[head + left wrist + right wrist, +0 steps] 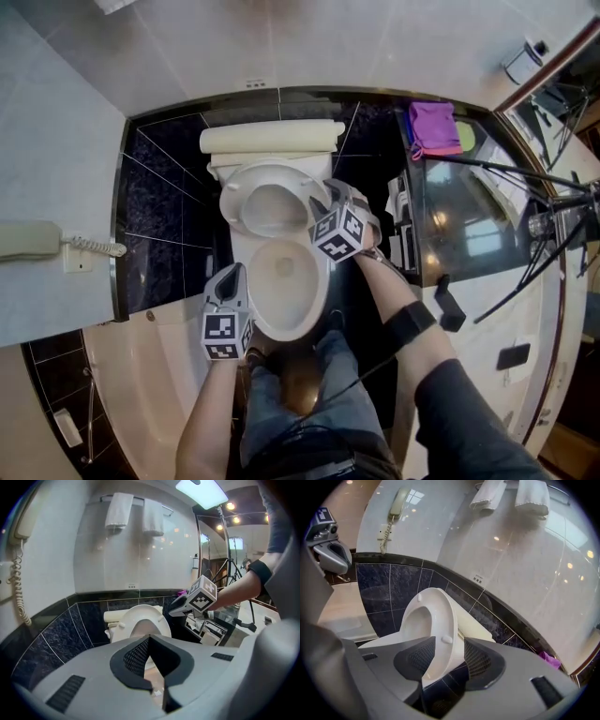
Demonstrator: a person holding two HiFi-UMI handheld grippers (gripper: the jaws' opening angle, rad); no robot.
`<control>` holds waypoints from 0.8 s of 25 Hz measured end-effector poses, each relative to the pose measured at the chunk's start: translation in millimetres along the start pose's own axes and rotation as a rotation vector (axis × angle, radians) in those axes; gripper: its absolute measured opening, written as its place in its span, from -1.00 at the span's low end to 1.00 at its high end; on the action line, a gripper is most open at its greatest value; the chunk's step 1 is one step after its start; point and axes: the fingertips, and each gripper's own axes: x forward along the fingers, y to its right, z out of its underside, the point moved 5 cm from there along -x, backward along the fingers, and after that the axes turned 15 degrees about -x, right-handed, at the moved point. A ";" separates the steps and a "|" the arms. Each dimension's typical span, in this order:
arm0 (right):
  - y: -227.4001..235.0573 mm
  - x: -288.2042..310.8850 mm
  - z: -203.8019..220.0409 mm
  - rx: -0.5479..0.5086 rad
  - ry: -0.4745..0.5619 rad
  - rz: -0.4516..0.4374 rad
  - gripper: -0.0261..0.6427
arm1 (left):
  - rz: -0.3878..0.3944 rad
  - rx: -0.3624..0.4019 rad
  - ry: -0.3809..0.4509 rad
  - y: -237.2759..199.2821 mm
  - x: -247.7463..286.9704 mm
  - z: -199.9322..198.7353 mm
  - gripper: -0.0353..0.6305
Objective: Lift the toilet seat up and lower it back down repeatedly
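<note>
The white toilet seat (232,200) stands raised, leaning back toward the cistern (272,139), above the open bowl (321,281). My right gripper (324,194) is at the seat's right edge. In the right gripper view the seat's rim (440,620) runs between the jaws of the right gripper (450,656), which are open, with a gap showing at the right pad (480,660). My left gripper (230,277) hovers by the bowl's left side, clear of it. In its own view the left gripper (149,641) has its tips together and holds nothing, and the seat (129,620) stands beyond it.
A wall phone (33,239) with a coiled cord hangs at the left. To the right are a glass counter (469,216), a purple cloth (433,124) and a tripod (534,225). Towels (119,508) hang above the toilet. A tub edge (141,375) lies at the lower left. The person's legs stand before the bowl.
</note>
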 end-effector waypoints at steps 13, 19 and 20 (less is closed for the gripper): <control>14.4 68.9 -29.4 -0.178 0.041 0.010 -0.54 | -0.057 -0.054 -0.007 -10.9 27.5 22.0 -0.89; 12.4 74.3 -30.7 -0.179 0.036 0.006 -0.65 | -0.076 -0.079 -0.027 -18.0 28.5 35.5 -0.89; 12.3 73.6 -30.9 -0.177 0.032 0.003 -0.65 | -0.076 -0.083 -0.033 -18.0 28.7 38.4 -0.89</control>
